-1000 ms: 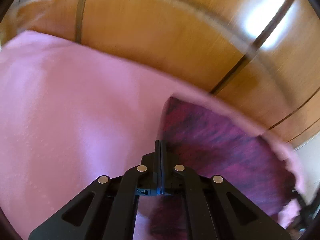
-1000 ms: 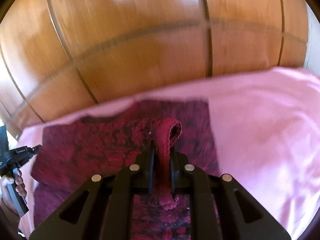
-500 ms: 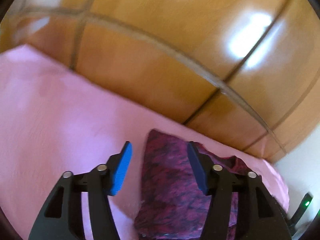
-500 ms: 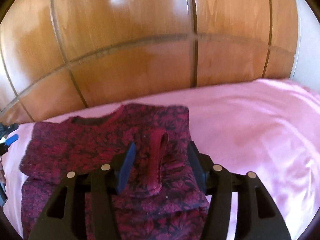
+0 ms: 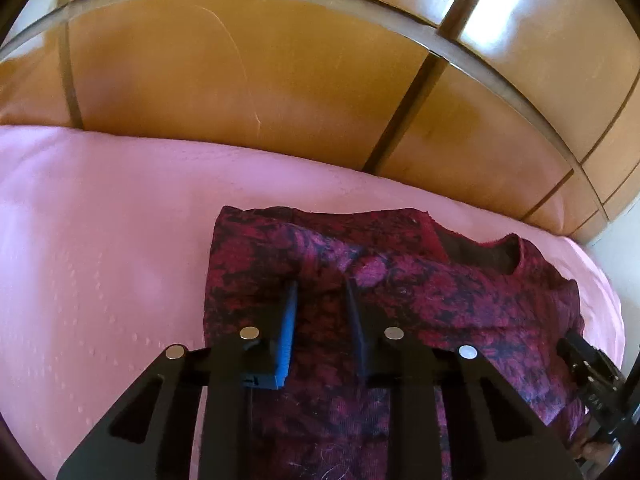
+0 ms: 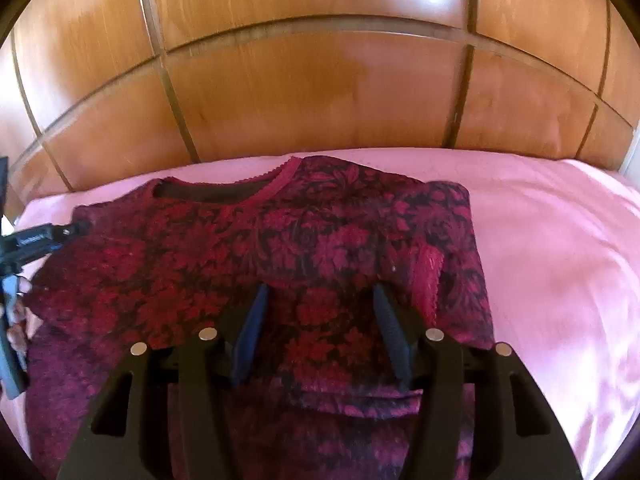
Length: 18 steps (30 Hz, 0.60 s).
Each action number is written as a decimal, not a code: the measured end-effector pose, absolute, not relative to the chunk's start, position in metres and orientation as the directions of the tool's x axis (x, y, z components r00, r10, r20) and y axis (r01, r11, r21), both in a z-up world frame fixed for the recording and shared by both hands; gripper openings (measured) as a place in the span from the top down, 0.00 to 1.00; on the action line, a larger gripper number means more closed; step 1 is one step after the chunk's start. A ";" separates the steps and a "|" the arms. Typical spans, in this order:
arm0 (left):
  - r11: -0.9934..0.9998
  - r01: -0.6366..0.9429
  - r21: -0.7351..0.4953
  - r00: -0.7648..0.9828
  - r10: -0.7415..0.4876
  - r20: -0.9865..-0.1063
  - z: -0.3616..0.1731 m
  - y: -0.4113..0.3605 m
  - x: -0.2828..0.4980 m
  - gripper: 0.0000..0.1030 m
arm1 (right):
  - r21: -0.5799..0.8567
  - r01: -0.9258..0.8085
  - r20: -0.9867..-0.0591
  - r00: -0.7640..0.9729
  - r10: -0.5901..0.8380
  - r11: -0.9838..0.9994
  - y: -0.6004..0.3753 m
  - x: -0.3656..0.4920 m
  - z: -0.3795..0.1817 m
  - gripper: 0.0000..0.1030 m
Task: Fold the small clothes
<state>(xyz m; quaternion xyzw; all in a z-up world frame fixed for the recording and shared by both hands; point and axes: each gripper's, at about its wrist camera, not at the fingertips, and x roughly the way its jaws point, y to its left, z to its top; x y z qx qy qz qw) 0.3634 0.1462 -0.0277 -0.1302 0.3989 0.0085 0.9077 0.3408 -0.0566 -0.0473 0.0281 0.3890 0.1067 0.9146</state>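
A wooden panelled wall [image 6: 320, 92] rises behind a bed covered by a pink sheet [image 6: 560, 264]. On the sheet, close to the edge that meets the wall, lies the task's thing: a dark red floral top [image 6: 224, 256], spread flat with its neckline [image 6: 224, 194] toward the wall. Both sleeves appear to be turned in over the body; one lies across the chest with its lace cuff [image 6: 428, 276] uppermost, just beside the tip of the right claw.

The right claw [image 6: 320, 304] hangs above the middle of the top with its jaws well apart and nothing between them. The left claw [image 5: 320, 288], seen from its own camera over the other side of the garment, stands with a narrow gap between its jaws; they have just been closing, yet no fabric is caught and the pads press on nothing. A hand [image 6: 18, 312] holding the left tool shows at the far left of the right view.

Judged step: the sleeve folds look complete and both claws have let go. The next move probably calls for lowering each claw to a hem or shoulder corner, pinching a single layer edge cleanly, and carrying it across evenly so that the tucked sleeves do not slide out.
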 end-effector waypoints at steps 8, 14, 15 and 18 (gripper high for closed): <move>0.965 -0.206 -0.162 0.724 0.040 -0.688 -0.003 0.139 0.303 0.75 | 0.110 -0.180 -0.694 0.690 0.205 0.977 -0.056 0.336 -0.045 0.41; 0.988 -0.140 -0.070 0.745 0.058 -0.665 -0.007 0.114 0.241 0.61 | 0.154 -0.186 -0.654 0.717 0.242 0.970 -0.063 0.297 -0.028 0.24; 0.990 -0.137 -0.041 0.738 0.074 -0.670 -0.011 0.109 0.243 0.61 | 0.160 -0.183 -0.655 0.715 0.243 0.970 -0.063 0.291 -0.030 0.24; 0.990 -0.140 0.013 0.687 0.107 -0.719 -0.026 0.106 0.254 0.60 | 0.125 -0.171 -0.683 0.700 0.210 0.977 -0.056 0.290 -0.046 0.22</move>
